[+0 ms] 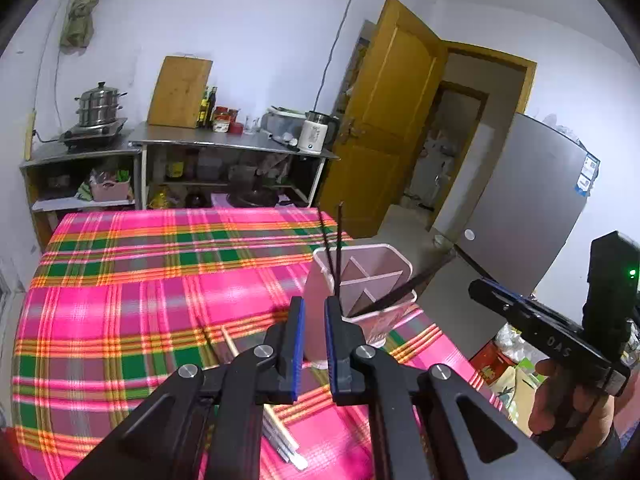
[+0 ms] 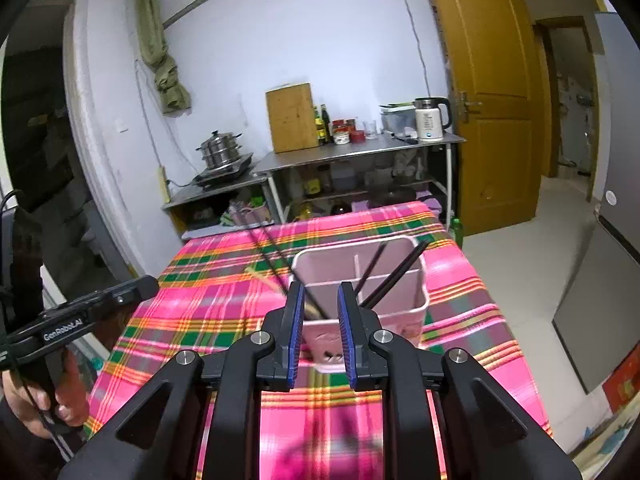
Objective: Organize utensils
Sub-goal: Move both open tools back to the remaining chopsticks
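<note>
A pink utensil holder (image 1: 384, 276) with dividers stands near the right edge of the plaid table (image 1: 140, 280). Two black chopsticks (image 1: 339, 240) stand upright in it and others (image 1: 400, 292) lean out to the right. My left gripper (image 1: 316, 304) hovers just before the holder, shut with nothing between its pads. Pale chopsticks (image 1: 282, 436) lie on the cloth beneath it. In the right wrist view the holder (image 2: 400, 308) is straight ahead. My right gripper (image 2: 320, 292) is open and empty in front of it. Black chopsticks (image 2: 272, 256) lean out to the left.
A hand (image 1: 556, 396) holds the right gripper past the table's right edge. Behind the table are a steel counter (image 1: 224, 140) with a pot (image 1: 98, 106), a cutting board (image 1: 180, 92) and a kettle (image 1: 316, 132). A yellow door (image 1: 384, 120) and a grey fridge (image 1: 528, 208) stand to the right.
</note>
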Demonstrator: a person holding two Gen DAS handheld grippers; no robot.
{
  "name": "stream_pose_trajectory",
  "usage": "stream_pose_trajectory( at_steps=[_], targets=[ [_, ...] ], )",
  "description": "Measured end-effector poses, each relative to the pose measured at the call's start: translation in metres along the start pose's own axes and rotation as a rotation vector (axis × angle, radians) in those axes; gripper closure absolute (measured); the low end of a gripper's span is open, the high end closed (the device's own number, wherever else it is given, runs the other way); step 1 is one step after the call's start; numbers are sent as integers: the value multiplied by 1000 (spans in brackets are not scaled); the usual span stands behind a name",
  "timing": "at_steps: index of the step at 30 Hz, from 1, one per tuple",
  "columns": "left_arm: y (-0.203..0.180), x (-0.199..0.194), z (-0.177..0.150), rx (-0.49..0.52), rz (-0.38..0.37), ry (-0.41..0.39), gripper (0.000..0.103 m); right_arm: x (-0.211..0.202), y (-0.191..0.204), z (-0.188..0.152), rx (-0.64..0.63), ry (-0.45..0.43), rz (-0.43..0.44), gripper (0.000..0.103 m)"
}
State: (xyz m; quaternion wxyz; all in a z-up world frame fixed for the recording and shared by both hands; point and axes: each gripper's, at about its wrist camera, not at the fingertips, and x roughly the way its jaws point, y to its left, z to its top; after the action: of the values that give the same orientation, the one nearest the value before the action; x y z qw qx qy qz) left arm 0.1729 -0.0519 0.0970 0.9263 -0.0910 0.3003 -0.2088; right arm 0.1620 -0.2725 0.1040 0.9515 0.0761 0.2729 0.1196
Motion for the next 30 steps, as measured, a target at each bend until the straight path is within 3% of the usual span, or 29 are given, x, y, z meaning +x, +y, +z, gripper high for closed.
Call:
stream_pose_trajectory(
  at_steps=[15,21,25,30],
  targets=[
    [20,-13,-45,-21,61,41,94,6,31,-38,-50,65,56,85],
    [36,0,-61,-53,87,83,93,19,34,-48,-52,104,76,85],
    [48,13,-72,-79,104,114,84,28,38,-56,-59,123,85,85],
    [64,35,-83,-113,123,160,83,44,40,-65,-68,160,97,85]
  ],
)
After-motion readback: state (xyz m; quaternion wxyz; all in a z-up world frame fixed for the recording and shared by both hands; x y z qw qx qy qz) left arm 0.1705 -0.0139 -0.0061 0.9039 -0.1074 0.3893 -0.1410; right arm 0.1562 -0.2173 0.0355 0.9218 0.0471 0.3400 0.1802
